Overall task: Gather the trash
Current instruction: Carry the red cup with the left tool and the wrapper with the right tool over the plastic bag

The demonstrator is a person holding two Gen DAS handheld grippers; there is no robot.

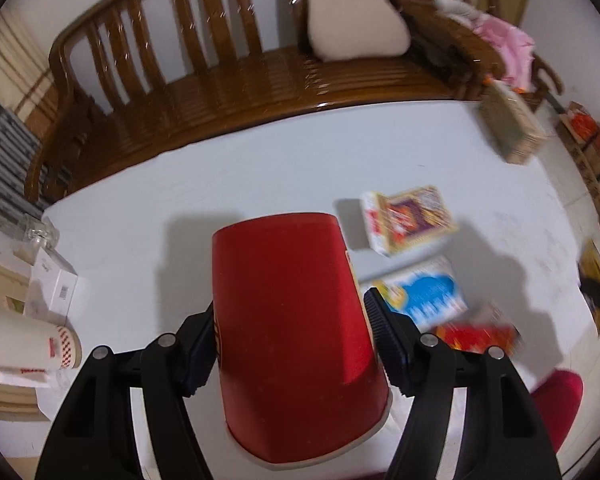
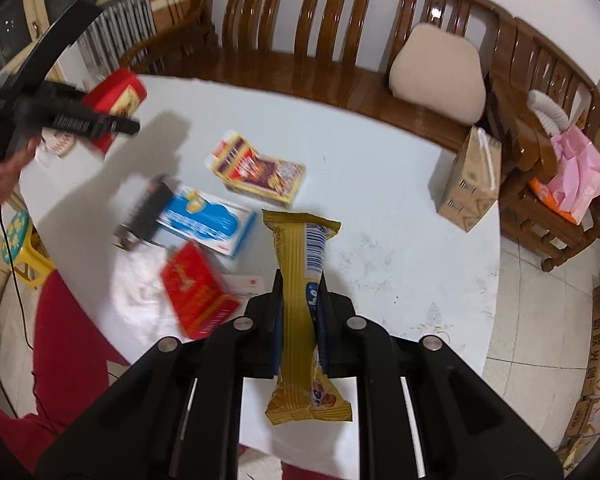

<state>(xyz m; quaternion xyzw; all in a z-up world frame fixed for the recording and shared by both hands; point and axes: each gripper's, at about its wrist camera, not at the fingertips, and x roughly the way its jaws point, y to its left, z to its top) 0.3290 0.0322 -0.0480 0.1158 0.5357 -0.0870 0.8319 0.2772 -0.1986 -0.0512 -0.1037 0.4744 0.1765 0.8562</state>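
Observation:
My left gripper (image 1: 292, 308) is shut on a red paper cup (image 1: 296, 360), its pads pressing both sides, and holds it above the white table (image 1: 180, 184). In the right wrist view the same cup (image 2: 116, 96) shows at the upper left, with a hand (image 2: 4, 172) on that tool. My right gripper (image 2: 300, 284) is shut on a gold snack wrapper (image 2: 296, 248), which stands up between the pads over the table (image 2: 380, 200). Trash lies below: a purple-and-yellow box (image 2: 260, 172), a blue box (image 2: 208, 220) and a red box (image 2: 196, 292).
A brown carton (image 2: 468, 188) stands near the table's far right edge. A dark blurred object (image 2: 148, 208) lies beside the blue box. A wooden bench (image 1: 240, 80) with a beige cushion (image 1: 352, 20) runs behind the table. Paper cups (image 1: 32, 344) lie at the left.

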